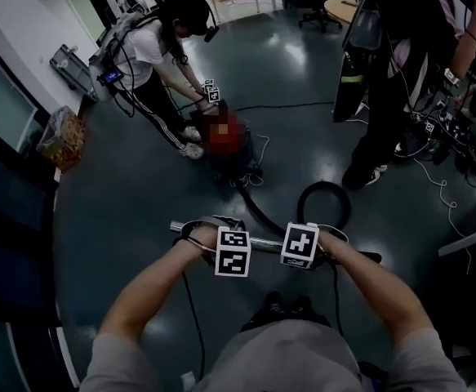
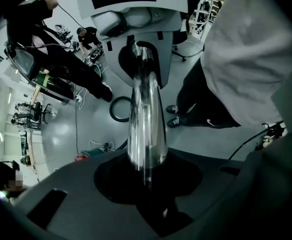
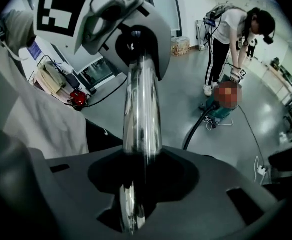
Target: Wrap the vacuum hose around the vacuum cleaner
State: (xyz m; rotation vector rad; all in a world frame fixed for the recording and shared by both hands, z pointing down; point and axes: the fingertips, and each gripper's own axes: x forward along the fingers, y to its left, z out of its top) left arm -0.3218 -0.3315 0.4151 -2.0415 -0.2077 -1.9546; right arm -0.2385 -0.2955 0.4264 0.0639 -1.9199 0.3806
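I hold a chrome vacuum tube [image 1: 266,242] level in front of me with both grippers. My left gripper [image 1: 213,233] is shut on its left part, and in the left gripper view the tube [image 2: 146,119] runs straight through the left gripper [image 2: 146,184]. My right gripper [image 1: 323,247] is shut on the right part, where the tube [image 3: 141,109] passes through the right gripper [image 3: 135,184]. A black hose [image 1: 323,184] loops on the floor beyond and leads to the vacuum cleaner [image 1: 238,166], which is teal in the right gripper view [image 3: 221,116].
Another person [image 1: 152,47] bends over the vacuum cleaner with marker-cube grippers. A second person [image 1: 393,80] stands at the right beside cables [image 1: 446,194] on the floor. A patterned bag [image 1: 62,137] sits by the left wall. The dark floor is glossy.
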